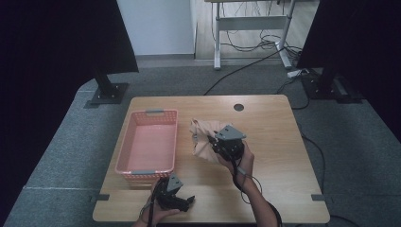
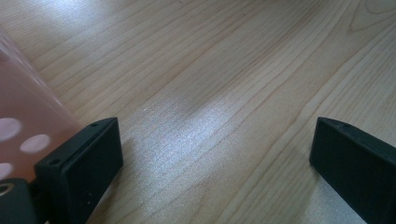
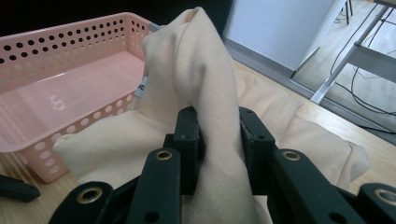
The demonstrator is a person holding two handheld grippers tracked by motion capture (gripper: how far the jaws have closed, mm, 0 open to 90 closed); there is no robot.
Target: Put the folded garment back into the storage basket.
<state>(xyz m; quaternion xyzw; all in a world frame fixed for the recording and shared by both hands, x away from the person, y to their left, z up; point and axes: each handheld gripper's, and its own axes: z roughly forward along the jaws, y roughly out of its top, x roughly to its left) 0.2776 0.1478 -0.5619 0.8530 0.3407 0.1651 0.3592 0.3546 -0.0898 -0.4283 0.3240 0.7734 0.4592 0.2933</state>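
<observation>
The right gripper [image 3: 217, 154] pinches a fold of the cream cloth [image 3: 196, 74], which sits mid-table just beside the pink basket [image 1: 124, 146]. The right forearm reaches forward. The left gripper [image 2: 215, 154] rests low near the table's [image 1: 279, 142] front edge, jaws wide apart.

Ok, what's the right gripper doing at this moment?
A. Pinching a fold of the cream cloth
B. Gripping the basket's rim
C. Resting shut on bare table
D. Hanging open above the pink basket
A: in the right gripper view, the right gripper has its fingers pressed on a raised fold of the cream cloth, beside the pink basket.
</observation>
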